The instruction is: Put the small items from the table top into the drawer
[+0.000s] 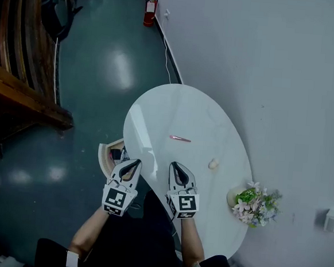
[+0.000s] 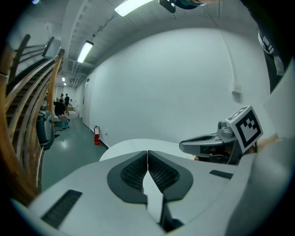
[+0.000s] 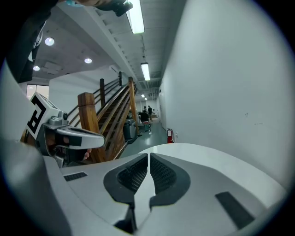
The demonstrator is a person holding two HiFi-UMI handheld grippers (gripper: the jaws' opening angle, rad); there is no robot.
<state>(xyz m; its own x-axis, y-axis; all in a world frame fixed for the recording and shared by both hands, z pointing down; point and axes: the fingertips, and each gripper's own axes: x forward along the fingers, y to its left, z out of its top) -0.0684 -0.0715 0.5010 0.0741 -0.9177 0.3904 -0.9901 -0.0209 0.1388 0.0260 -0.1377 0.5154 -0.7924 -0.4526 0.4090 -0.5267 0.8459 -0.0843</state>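
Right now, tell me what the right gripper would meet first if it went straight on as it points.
Probably the white table top: the right gripper tilts down over its near edge. The thin pink item lies further along that line; depth is hard to judge.

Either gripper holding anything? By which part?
Nothing is held. The left gripper and right gripper are both shut, pads together, empty. The pink stick and beige lump lie on the table.
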